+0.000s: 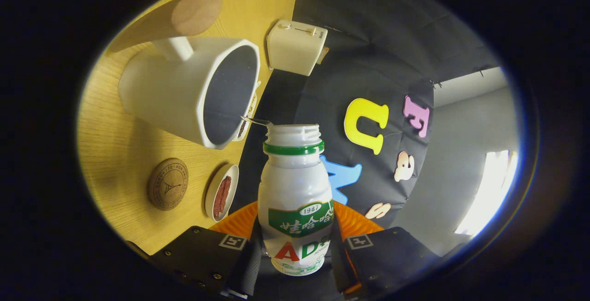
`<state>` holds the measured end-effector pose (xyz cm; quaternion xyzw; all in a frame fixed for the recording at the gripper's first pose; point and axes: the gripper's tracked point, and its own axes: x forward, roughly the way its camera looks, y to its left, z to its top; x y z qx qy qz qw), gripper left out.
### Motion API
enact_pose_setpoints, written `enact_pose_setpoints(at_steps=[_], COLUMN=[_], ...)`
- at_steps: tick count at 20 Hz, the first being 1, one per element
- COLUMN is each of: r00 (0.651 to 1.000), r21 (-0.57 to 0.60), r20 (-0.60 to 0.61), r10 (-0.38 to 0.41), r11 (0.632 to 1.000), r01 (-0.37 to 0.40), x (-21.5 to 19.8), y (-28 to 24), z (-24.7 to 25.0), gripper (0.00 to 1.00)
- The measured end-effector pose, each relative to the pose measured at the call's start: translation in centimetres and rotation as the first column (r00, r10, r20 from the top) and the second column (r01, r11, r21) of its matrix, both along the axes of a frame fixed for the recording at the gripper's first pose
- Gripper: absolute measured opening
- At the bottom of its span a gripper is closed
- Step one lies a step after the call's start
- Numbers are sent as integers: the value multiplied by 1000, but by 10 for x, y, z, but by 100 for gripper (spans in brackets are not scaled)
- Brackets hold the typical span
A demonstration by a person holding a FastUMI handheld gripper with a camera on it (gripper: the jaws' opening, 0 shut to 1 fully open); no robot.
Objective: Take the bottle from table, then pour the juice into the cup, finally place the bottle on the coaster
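The bottle [296,199], a small white plastic one with a green band under its uncapped threaded neck and a green-and-red label, sits between the two fingers of the gripper [295,250], which are clamped on its lower body from either side. The whole view is rolled, so the wooden table [110,153] stands like a wall beside the bottle and its far edge runs past the bottle's open mouth.

Farthest left on the table, near its front edge, lies a round cork coaster [168,184] with a dark stamped design, bare. Just beside it, toward the far edge, is a small white dish [221,192] holding something dark red. Farther along the table stands a large white cup [189,89] with a handle; its dark interior faces the bottle, and its rim is near the bottle's mouth but not touching it. A second small dish [247,116] is partly hidden behind the cup's rim, with a thin metal piece [256,120] reaching from it toward the bottle's neck. Beyond the cup is a round wooden disc [196,11]. At the table's far edge stands a cream toaster [296,46].
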<state>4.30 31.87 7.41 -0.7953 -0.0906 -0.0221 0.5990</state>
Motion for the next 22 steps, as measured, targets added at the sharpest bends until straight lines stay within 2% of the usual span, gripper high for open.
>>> enact_pose_setpoints(at_steps=[22], r00=[1000], r21=[-89], r20=[17], r10=[8], r11=[996], r01=[-7], x=[5], y=[10], z=[5], gripper=[64])
